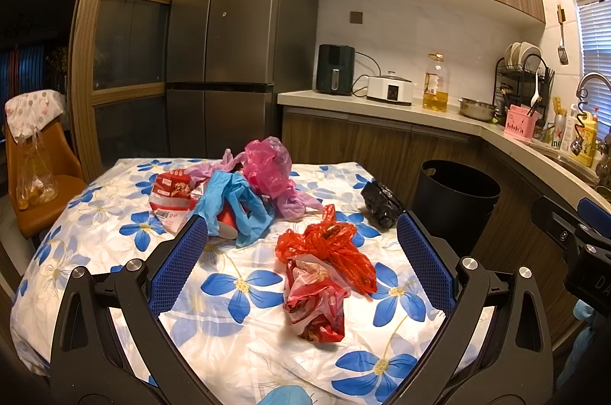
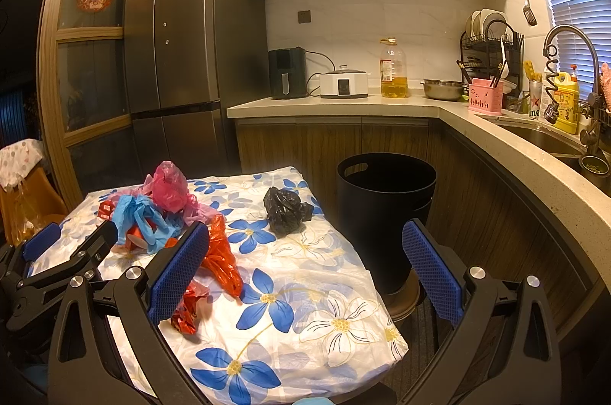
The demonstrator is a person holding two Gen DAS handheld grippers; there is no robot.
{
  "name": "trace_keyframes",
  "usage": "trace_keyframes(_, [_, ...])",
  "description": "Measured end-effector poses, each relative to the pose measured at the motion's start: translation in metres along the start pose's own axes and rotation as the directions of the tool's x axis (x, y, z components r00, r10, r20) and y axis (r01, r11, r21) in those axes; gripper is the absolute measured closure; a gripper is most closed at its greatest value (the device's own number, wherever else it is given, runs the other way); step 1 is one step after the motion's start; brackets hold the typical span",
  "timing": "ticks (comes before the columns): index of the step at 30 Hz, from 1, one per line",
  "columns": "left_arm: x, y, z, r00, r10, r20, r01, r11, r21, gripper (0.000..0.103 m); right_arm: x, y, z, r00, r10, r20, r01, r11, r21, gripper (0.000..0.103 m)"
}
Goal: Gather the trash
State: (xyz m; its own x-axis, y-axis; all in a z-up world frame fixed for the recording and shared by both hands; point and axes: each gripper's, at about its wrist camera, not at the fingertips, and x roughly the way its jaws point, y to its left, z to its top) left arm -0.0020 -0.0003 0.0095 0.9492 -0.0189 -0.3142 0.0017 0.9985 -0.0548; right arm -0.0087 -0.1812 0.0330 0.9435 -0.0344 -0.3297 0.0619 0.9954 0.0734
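Both jaws stand wide open, nothing held. Left gripper [image 1: 301, 252] frames the red bag [image 1: 328, 252] on the floral cloth [image 1: 236, 340]; black bin [image 2: 385, 202] waits beside the table. Advice: lower straight down, pinch at the knot, not loose film, w/ right gripper [image 2: 305, 263] kept clear.

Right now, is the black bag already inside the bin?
No: in the right wrist view the black bag lies on the flowered tablecloth, apart from the black bin standing beside the table.

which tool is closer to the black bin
Right. The right tool hangs open at the table edge beside the black bin; the left tool is open over the red bag, farther away.
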Motion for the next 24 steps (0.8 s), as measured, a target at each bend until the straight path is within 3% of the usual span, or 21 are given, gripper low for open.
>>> trace_keyframes(24, [0.0000,-0.0012,0.0015,1.000,-0.002,0.001,0.002,1.000,-0.003,0.005,-0.0021,-0.0033,0.0029,1.000,-0.001,0.001,0.001,1.000,0.001,0.005])
